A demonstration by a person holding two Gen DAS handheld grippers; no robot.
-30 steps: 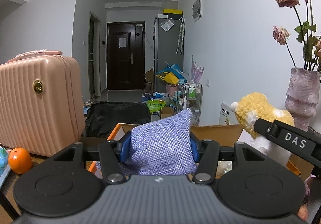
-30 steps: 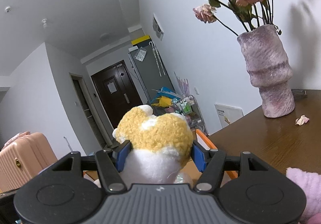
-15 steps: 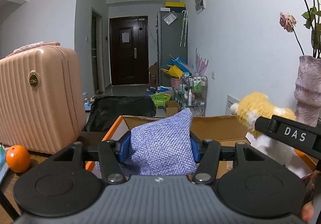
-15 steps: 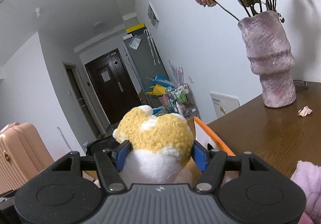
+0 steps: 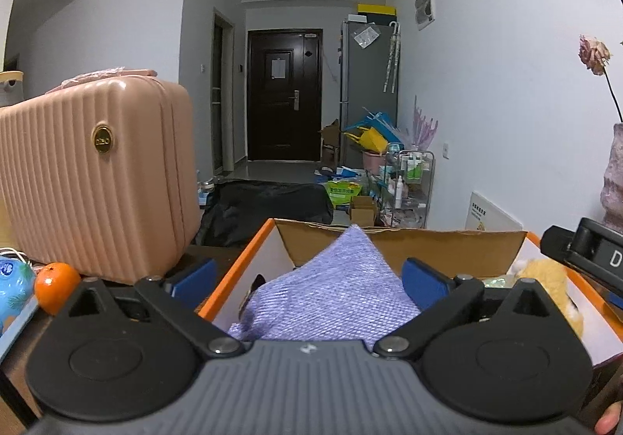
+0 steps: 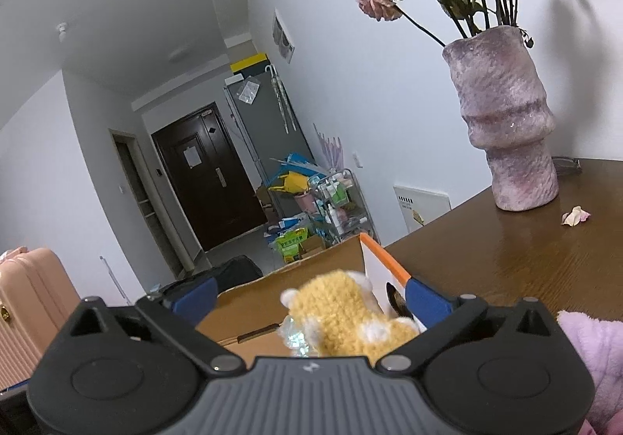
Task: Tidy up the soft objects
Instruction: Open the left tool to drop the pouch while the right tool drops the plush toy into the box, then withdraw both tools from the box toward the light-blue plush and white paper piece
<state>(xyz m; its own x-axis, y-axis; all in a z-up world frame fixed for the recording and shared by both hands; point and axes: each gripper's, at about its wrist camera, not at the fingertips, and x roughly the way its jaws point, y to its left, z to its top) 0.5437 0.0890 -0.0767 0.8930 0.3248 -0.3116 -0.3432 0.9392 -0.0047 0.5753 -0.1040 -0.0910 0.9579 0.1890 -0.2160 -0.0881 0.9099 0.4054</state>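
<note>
In the left wrist view my left gripper is open, its blue pads spread wide over an orange-edged cardboard box. A purple woven pouch sits in the box between the pads, not gripped. In the right wrist view my right gripper is open over the same box. A yellow and white plush toy lies loose in the box below it, slightly blurred. The plush also shows at the box's right side in the left wrist view.
A pink ribbed suitcase stands left of the box, with an orange and a blue toy in front. A purple vase with dried roses stands on the wooden table. A pink fluffy item lies at right.
Both grippers have opened. The purple pouch and the yellow plush have been let go and have dropped into the box. Both grippers sit lower and closer over the box.
</note>
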